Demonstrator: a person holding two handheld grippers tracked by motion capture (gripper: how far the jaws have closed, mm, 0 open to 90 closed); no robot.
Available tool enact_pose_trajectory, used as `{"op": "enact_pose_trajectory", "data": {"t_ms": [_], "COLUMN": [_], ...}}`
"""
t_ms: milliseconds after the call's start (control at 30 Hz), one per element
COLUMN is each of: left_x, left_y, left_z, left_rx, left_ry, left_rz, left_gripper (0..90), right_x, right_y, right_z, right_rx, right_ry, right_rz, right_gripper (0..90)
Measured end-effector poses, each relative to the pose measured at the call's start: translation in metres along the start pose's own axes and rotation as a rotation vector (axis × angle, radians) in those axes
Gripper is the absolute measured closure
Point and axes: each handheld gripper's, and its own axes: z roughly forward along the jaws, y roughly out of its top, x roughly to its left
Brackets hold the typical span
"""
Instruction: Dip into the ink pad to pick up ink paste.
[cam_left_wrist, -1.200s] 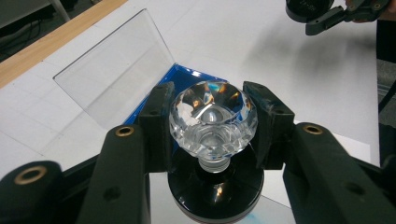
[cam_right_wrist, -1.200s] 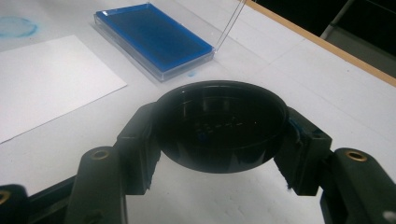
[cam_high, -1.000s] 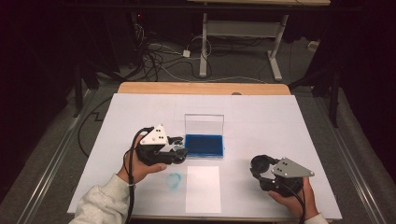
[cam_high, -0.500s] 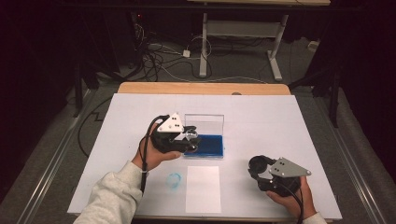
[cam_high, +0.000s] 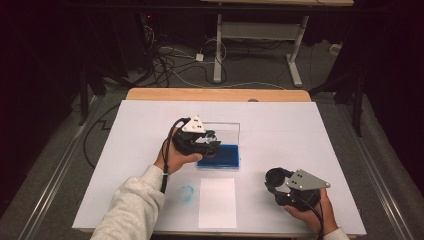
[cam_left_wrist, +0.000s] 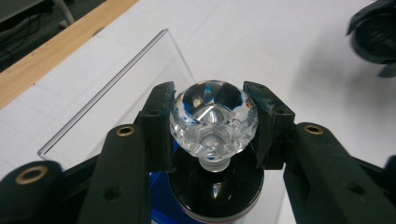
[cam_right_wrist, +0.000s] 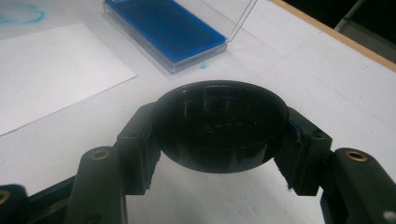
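Clear faceted knob (cam_left_wrist: 213, 122) of a round stamp, clamped between the left gripper (cam_high: 205, 145) jaws, stands upright with its black base (cam_left_wrist: 215, 195) directly over the blue ink pad (cam_high: 218, 157) in its open clear case (cam_high: 222, 131). Right gripper (cam_high: 280, 186), well apart near the table (cam_high: 300, 125) front, grasps the stamp's black cap (cam_right_wrist: 219, 126).
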Motion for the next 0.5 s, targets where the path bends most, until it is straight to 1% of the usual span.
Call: {"op": "enact_pose_trajectory", "data": {"t_ms": [100, 167, 233, 300, 333, 400, 500], "left_x": [0.001, 0.003, 0.004, 0.006, 0.006, 0.007, 0.007], "left_y": [-0.005, -0.008, -0.01, -0.013, -0.014, -0.016, -0.019], "left_z": [0.011, 0.017, 0.02, 0.023, 0.024, 0.026, 0.027], "left_rx": [0.011, 0.019, 0.02, 0.022, 0.025, 0.021, 0.016], "left_ry": [0.011, 0.006, 0.01, 0.005, 0.01, -0.001, -0.005], "left_rz": [-0.004, -0.013, -0.023, -0.032, -0.034, -0.044, -0.047], "left_gripper": [54.7, 54.7, 54.7, 54.7, 54.7, 54.7, 54.7], "right_x": [0.001, 0.002, 0.002, 0.002, 0.002, 0.003, 0.003], "right_y": [-0.001, -0.001, -0.001, -0.001, -0.001, -0.001, -0.001], "right_z": [0.002, 0.003, 0.003, 0.003, 0.003, 0.003, 0.004], "right_rx": [0.014, 0.019, 0.021, 0.023, 0.025, 0.027, 0.028], "right_ry": [0.007, 0.01, 0.012, 0.012, 0.012, 0.01, 0.012], "right_rz": [-0.008, -0.011, -0.012, -0.013, -0.011, -0.013, -0.021], "right_gripper": [38.6, 38.6, 38.6, 38.6, 38.6, 38.6, 38.6]}}
